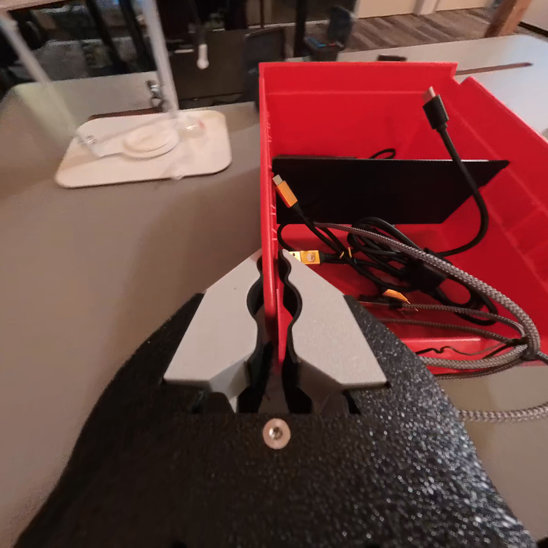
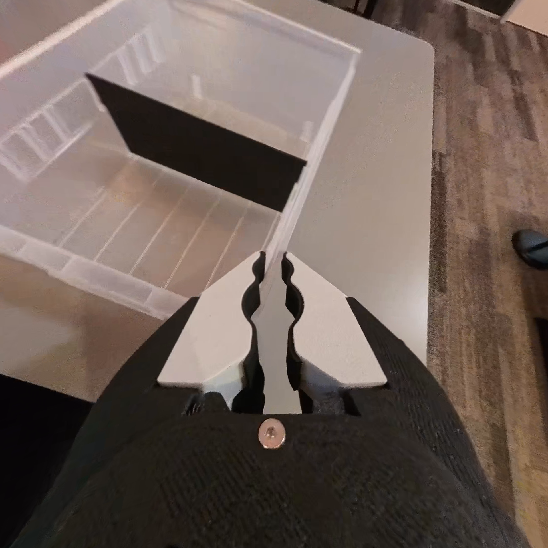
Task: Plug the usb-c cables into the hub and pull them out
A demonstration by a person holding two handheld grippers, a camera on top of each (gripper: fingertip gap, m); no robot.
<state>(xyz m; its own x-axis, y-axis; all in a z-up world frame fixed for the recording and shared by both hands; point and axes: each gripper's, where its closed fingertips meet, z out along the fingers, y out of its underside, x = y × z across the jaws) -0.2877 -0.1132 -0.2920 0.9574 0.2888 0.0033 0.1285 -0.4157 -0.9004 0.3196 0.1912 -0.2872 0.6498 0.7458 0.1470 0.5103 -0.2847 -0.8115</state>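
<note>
A red bin (image 1: 341, 118) stands on the table with a black divider (image 1: 370, 189) across it. In front of the divider lies a tangle of cables: an orange USB-C plug (image 1: 284, 192), an orange flat plug (image 1: 308, 256), a black plug (image 1: 434, 108) sticking up and a grey braided cable (image 1: 474, 284). No hub is visible. My left gripper (image 1: 271, 255) is shut on the red bin's left wall. My right gripper (image 2: 272, 254) is shut on the right wall of an empty clear bin (image 2: 207, 59) with its own black divider (image 2: 192, 142).
A white lamp base (image 1: 142, 148) stands on the grey table (image 1: 89, 267) left of the red bin. The grey braided cable trails out over the bin's near edge. Right of the clear bin the table (image 2: 370, 178) ends at wood-look floor, where a shoe (image 2: 530, 249) shows. Spacing between my two grippers at the tips: around 70 cm.
</note>
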